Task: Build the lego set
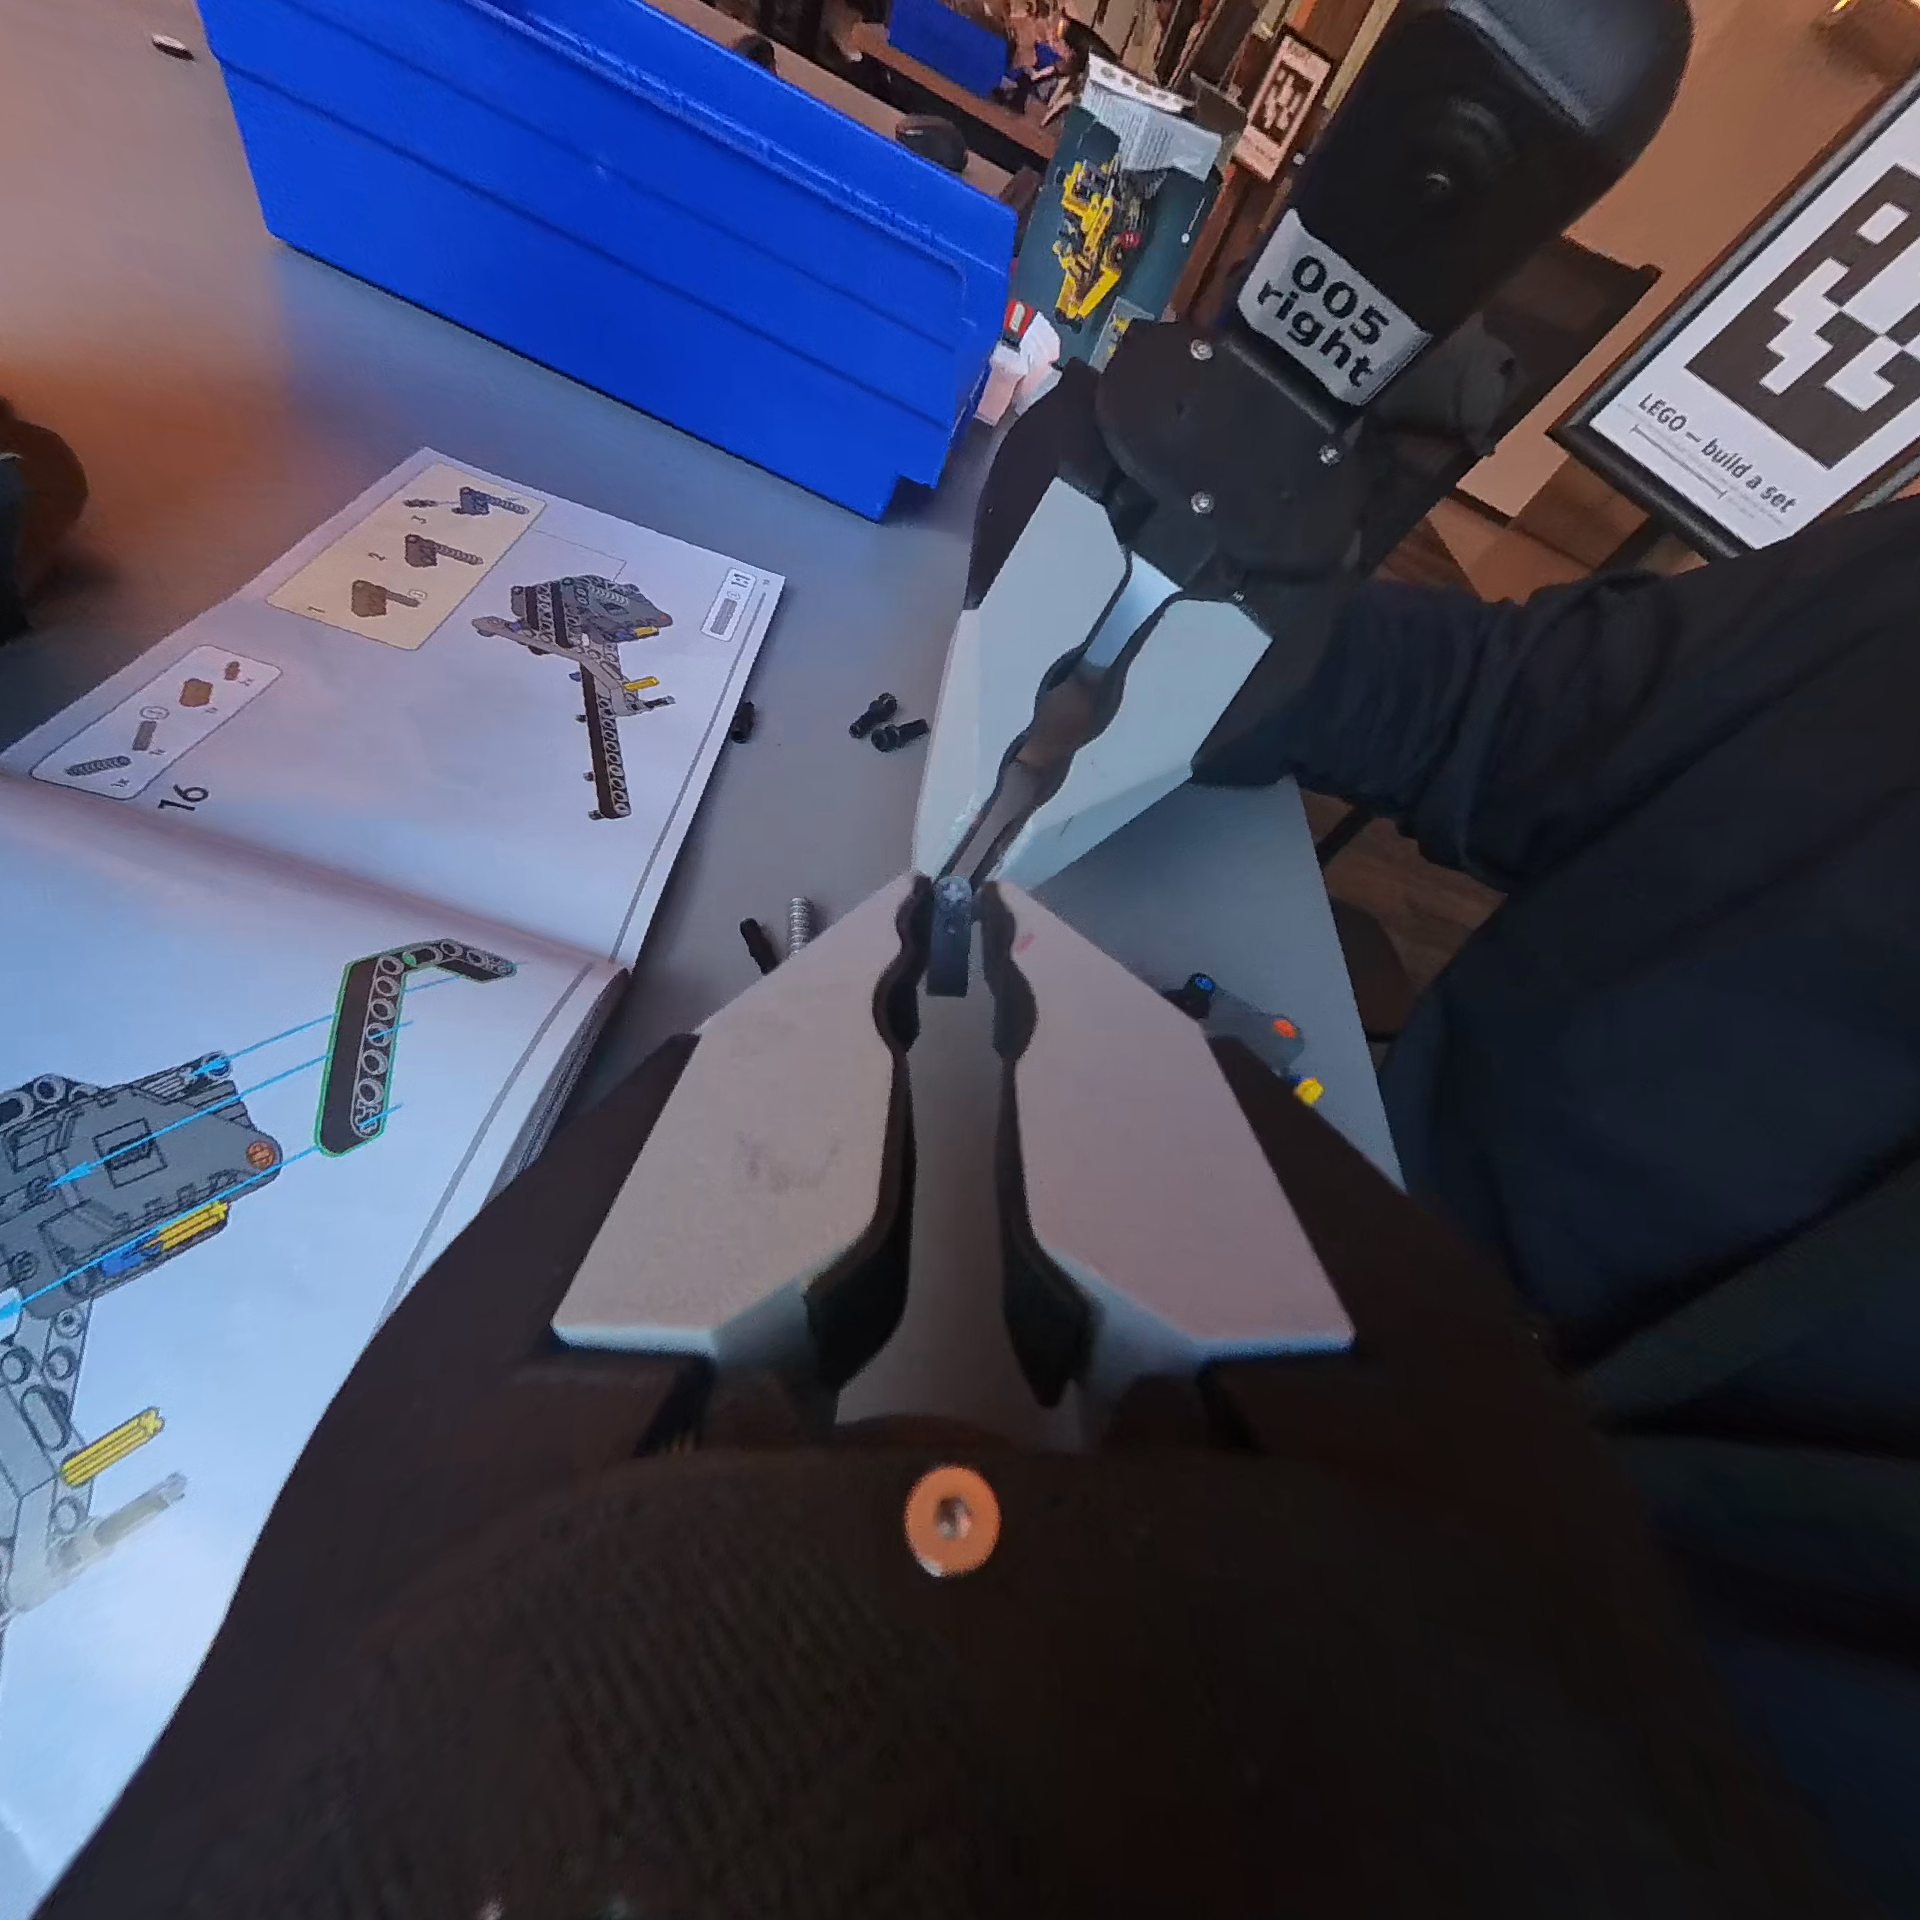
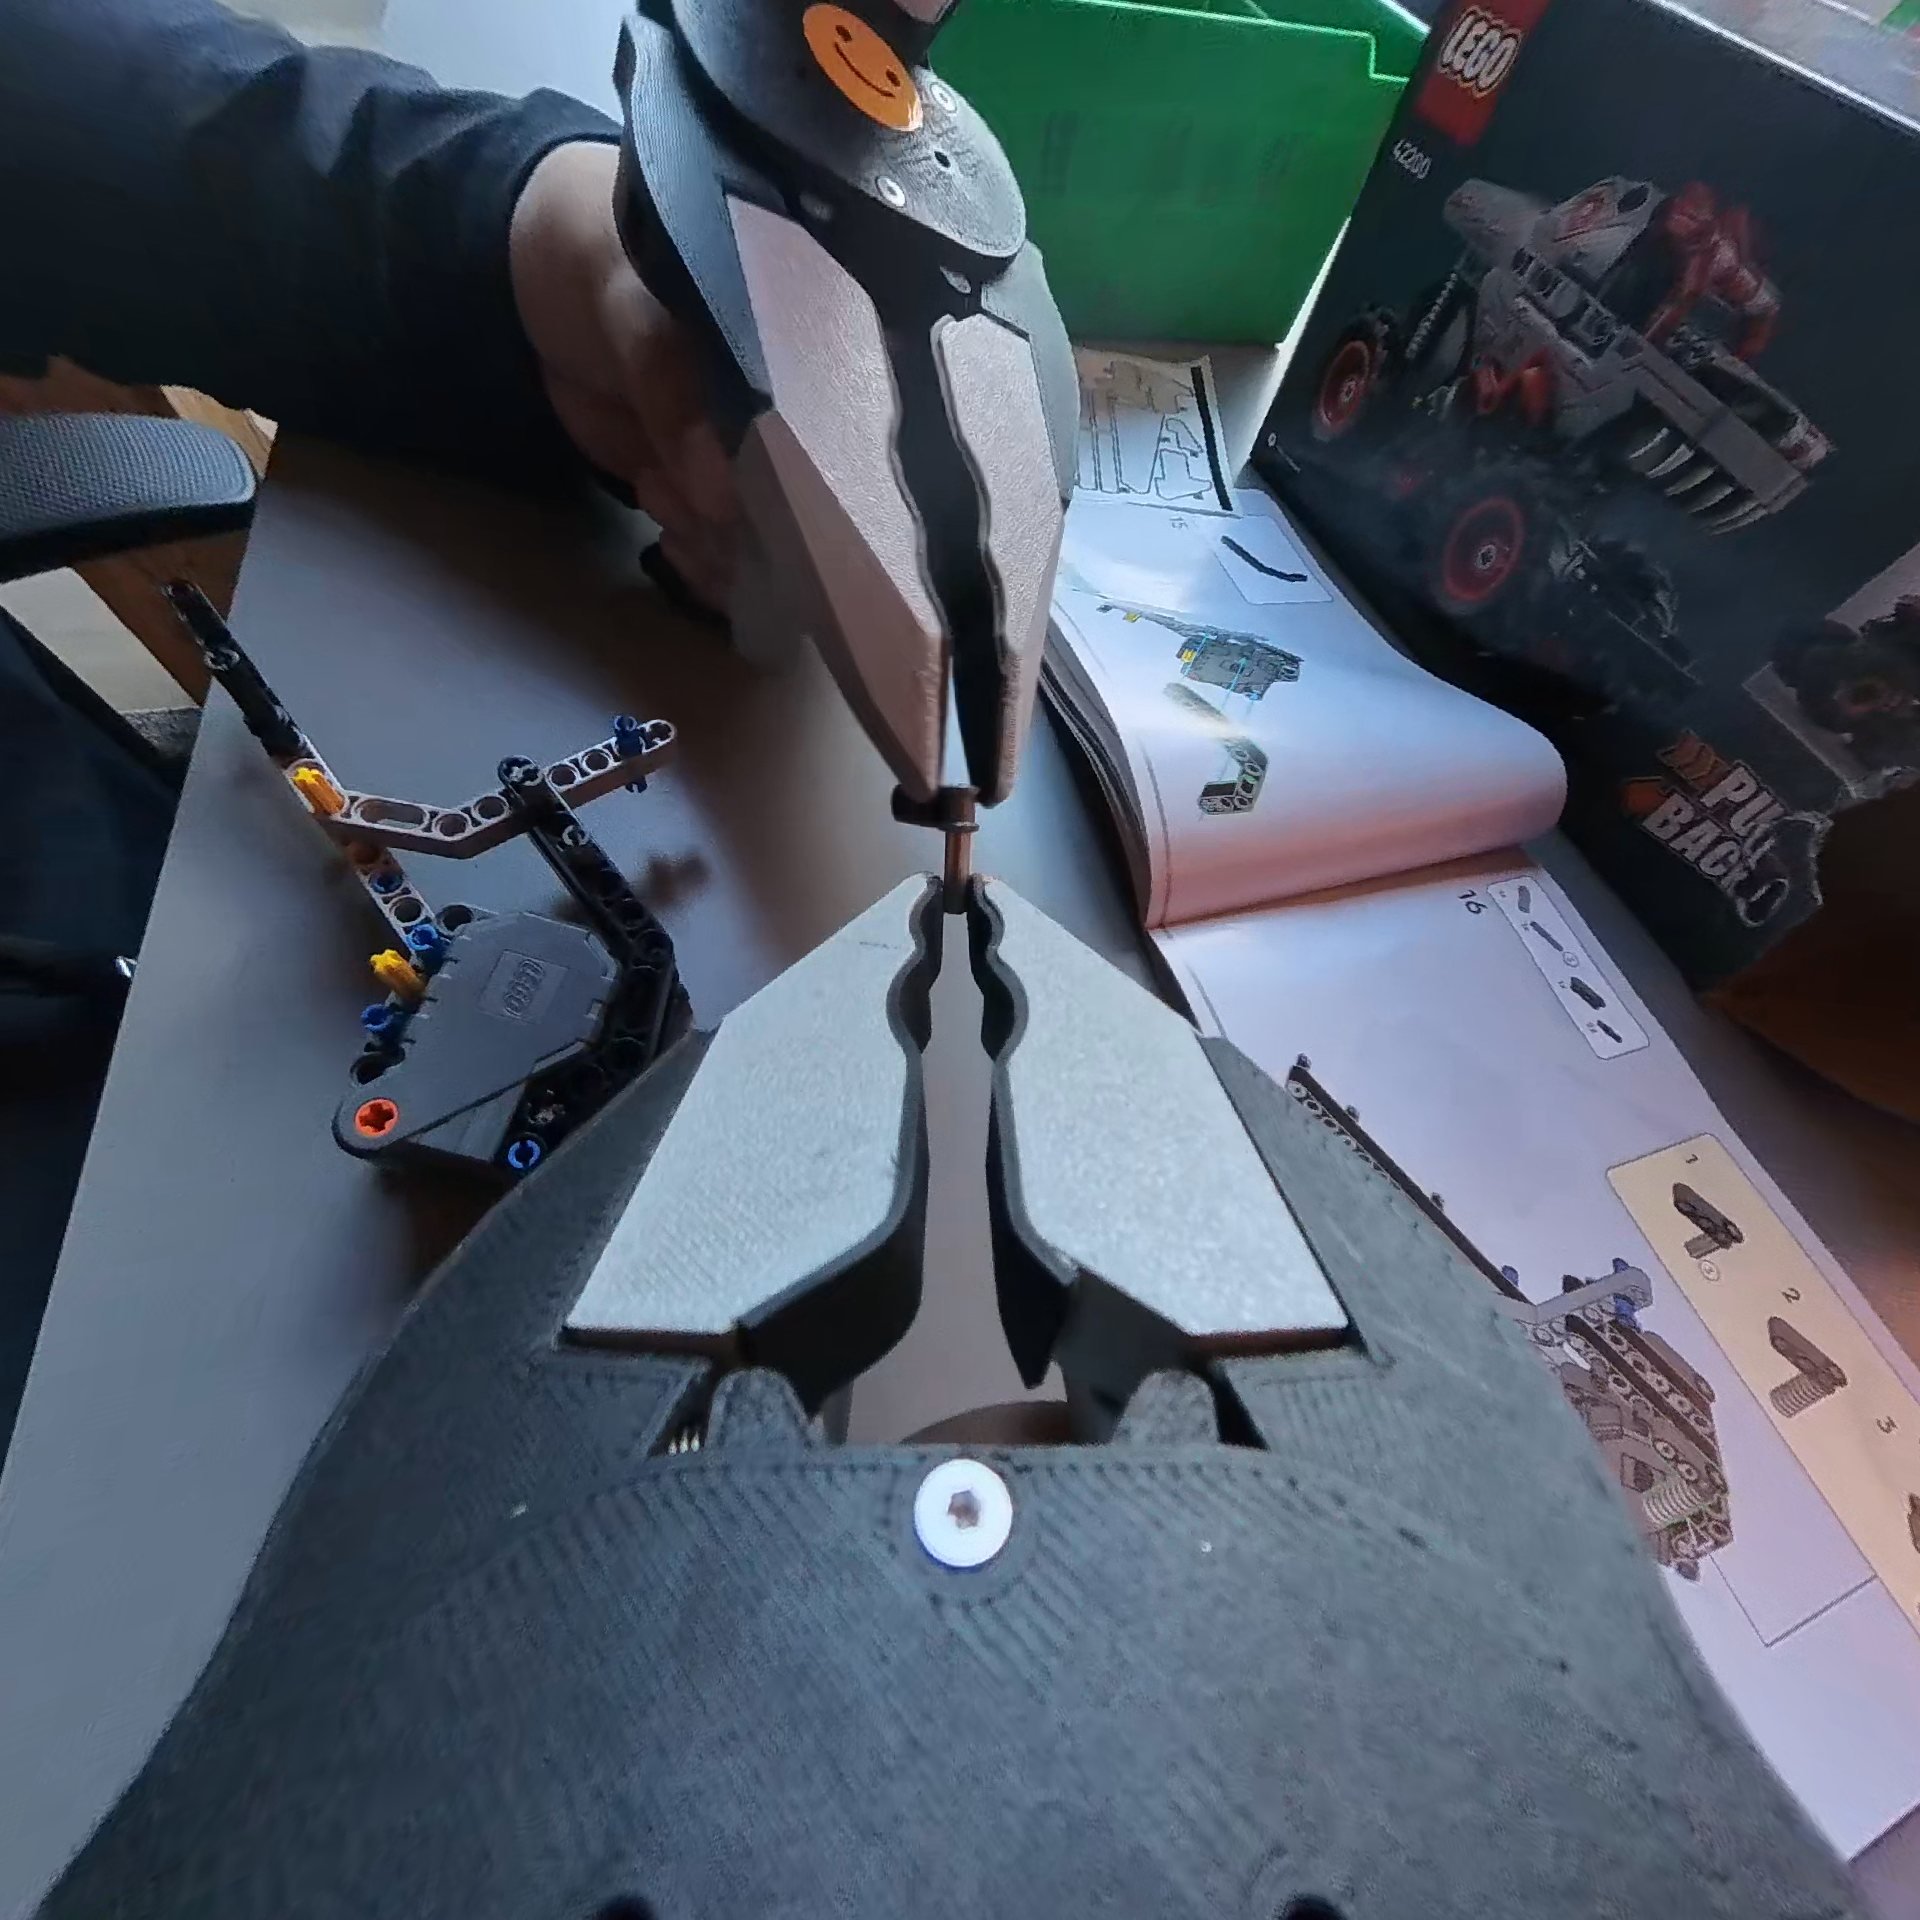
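My left gripper (image 1: 951,891) is shut on a small dark connector (image 1: 951,935) with a cross hole, held above the table. My right gripper (image 2: 951,894) is shut on a thin dark axle (image 2: 954,860). The two grippers meet tip to tip, and the axle's end touches the connector (image 2: 930,805). In the right wrist view the left gripper (image 2: 954,788) comes down from the top. In the left wrist view the right gripper (image 1: 971,850) comes in from the upper right. The partly built model (image 2: 499,987), black and grey beams with blue and yellow pins, lies on the table to the left.
An open instruction booklet (image 1: 416,727) lies on the grey table, also in the right wrist view (image 2: 1351,790). Loose black pins (image 1: 888,720) and a small spring (image 1: 800,920) lie by it. A blue bin (image 1: 623,229), a green bin (image 2: 1143,156) and the set's box (image 2: 1610,416) stand behind. Only a small space, under 4 cm, lies between the two pairs of fingers.
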Demonstrator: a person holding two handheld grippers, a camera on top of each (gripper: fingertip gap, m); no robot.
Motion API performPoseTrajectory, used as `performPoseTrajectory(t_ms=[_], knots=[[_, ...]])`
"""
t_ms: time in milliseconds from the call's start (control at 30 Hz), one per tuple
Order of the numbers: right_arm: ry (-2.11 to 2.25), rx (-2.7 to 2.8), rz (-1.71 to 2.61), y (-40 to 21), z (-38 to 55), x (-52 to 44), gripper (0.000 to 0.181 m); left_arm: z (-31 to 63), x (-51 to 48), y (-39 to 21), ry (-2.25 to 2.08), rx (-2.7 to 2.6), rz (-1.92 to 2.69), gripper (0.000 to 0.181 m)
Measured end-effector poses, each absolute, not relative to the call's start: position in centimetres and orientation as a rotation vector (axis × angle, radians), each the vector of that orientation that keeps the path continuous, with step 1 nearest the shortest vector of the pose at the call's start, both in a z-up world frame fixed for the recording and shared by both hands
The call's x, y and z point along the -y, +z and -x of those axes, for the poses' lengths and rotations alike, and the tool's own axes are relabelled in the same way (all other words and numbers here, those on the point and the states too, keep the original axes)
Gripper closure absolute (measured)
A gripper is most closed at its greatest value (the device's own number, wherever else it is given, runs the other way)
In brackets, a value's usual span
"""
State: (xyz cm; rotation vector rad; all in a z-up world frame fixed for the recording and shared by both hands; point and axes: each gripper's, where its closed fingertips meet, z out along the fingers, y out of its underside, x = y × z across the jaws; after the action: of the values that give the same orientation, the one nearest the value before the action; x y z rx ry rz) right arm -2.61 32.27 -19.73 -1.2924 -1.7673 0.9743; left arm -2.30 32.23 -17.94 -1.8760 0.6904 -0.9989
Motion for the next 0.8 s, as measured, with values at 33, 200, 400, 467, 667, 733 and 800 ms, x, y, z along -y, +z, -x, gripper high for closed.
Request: performPoseTrajectory(t_ms=[33,200,400,467,667,733,800], knots=[[0.974,1.769,1.293,-19.76,2.61,-32.25,0.179,2.34,-32.26,-18.03,-0.986,-0.696,1.877,0.175],[0.984,1.766,1.284,-19.53,2.61,-32.11,0.179,2.22,-32.12,-18.21,-1.005,-0.701,1.888,0.175],[0.983,1.775,1.277,-19.56,2.56,-31.95,0.179,2.09,-31.94,-18.23,-0.971,-0.741,1.872,0.175],[0.971,1.784,1.273,-19.69,2.53,-31.94,0.179,2.04,-31.88,-18.35,-0.980,-0.741,1.885,0.175],[0.960,1.791,1.266,-19.78,2.55,-31.83,0.179,1.96,-31.76,-18.32,-0.985,-0.750,1.879,0.175],[0.962,1.773,1.264,-19.53,2.58,-32.04,0.179,2.06,-31.82,-18.25,-0.958,-0.760,1.870,0.176],[0.968,1.755,1.262,-19.16,2.44,-32.37,0.178,2.17,-31.87,-18.09,-0.940,-0.767,1.857,0.176]])
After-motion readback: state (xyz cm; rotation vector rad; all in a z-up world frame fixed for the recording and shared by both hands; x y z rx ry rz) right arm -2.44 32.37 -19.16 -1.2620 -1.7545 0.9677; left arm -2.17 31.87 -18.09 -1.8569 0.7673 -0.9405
